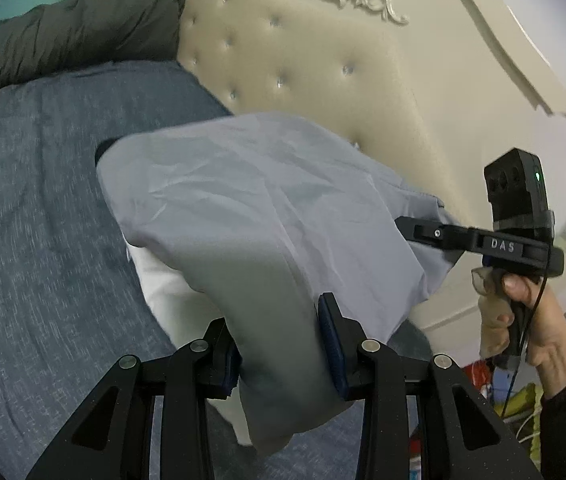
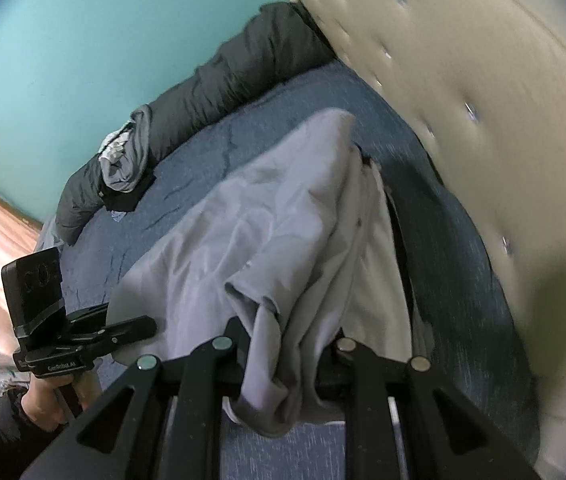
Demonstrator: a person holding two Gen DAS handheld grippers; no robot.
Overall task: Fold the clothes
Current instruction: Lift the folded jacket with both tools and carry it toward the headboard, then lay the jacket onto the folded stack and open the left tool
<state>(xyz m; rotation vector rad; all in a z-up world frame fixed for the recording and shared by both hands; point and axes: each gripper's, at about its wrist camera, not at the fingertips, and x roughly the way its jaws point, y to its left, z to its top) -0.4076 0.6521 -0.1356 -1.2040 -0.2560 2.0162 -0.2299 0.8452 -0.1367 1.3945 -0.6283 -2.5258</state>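
Only two bits of writing can be read: "DAS" in pale letters along the side of the right gripper (image 1: 423, 236) in the left wrist view, and "GenRobot.AI" on the left gripper (image 2: 139, 326) in the right wrist view. Both tools are matte black plastic with round silver pivot pins. The grey garment (image 1: 251, 208), a thin, creased, soft cloth, is stretched between them over the blue bedspread (image 1: 43, 208), which has a coarse mottled weave. The left gripper's jaws, faced with blue ribbed pads (image 1: 333, 344), are clamped on a thick bunched fold at the near edge of the garment; the right gripper's jaws pinch a gathered hem of the same garment. Something white (image 1: 163, 292) shows beneath the cloth. Behind stands a cream tufted headboard (image 1: 295, 60) with shiny buttons and carved scrollwork. At the far side of the bed lie a dark puffy quilt (image 2: 219, 84) and a rolled grey bundle (image 2: 127, 160) against a teal wall (image 2: 83, 40).
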